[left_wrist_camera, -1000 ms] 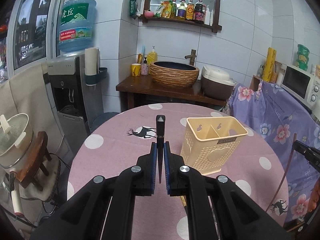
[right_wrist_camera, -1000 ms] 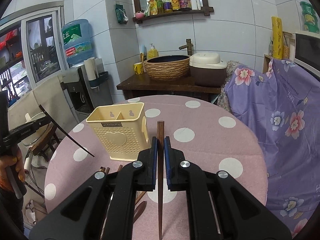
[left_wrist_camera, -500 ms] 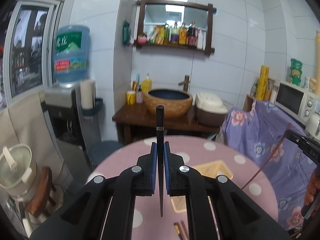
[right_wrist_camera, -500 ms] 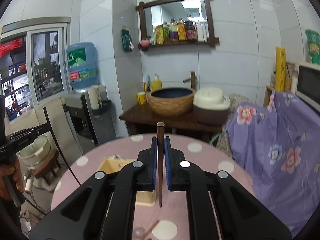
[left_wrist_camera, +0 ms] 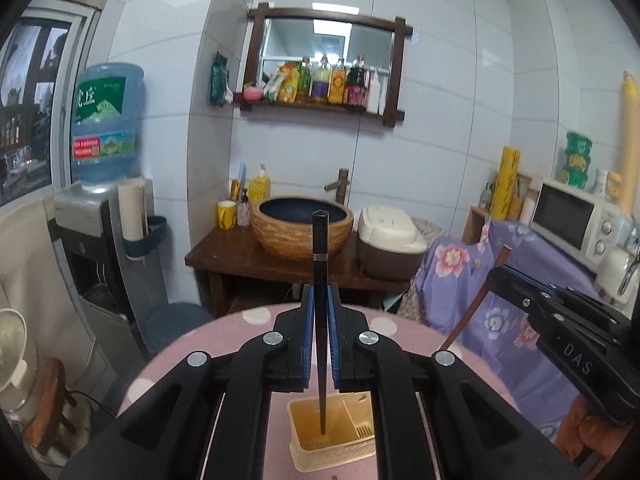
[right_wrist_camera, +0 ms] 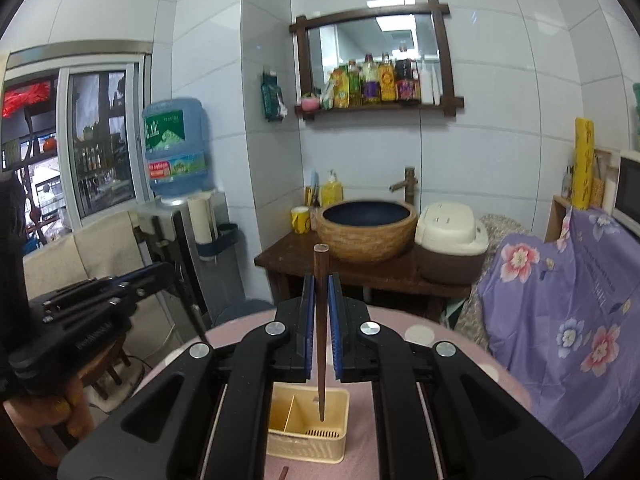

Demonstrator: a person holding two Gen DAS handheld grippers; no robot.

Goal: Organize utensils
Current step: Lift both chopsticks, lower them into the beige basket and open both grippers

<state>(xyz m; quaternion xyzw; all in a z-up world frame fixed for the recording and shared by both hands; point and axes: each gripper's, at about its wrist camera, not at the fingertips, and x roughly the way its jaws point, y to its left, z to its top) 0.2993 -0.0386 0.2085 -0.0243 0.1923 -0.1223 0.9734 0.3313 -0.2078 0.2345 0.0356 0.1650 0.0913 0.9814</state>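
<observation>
- The left gripper [left_wrist_camera: 320, 336] is clamping a black chopstick with a thin silver band [left_wrist_camera: 320, 264] between its blue-padded jaws; the stick is standing nearly upright, its narrow tip hanging over the cream plastic utensil holder with a perforated wall [left_wrist_camera: 334, 438].
- The right gripper [right_wrist_camera: 320, 330] is clamping a dark brown wooden chopstick [right_wrist_camera: 320, 320] the same way, jaws closed tight on it, its tip pointing down over the right compartment of that holder [right_wrist_camera: 306, 432].
- The holder is sitting on the pink polka-dot round surface [left_wrist_camera: 248, 316], near and below both grippers; from the left wrist view the black tip is lining up with the larger left compartment.
- Whether either tip is already inside the holder or only above its rim is hard to tell from these steep views.
- Judged from here, the step in hand is lowering both sticks into the holder.
- Risk: a tip could be landing on the rim or on the inner divider instead of in a compartment, which would be tipping or sliding the light holder.
- Risk: the two grippers are working close together over one small opening, so they could be bumping one another, knocking a stick askew in its grip.
- Risk: releasing while a stick is high or tilted could be letting it bounce out onto the surface.
- More brown sticks seem to be lying at the near edge, one end [right_wrist_camera: 284, 472] just showing, so the task looks unfinished.
</observation>
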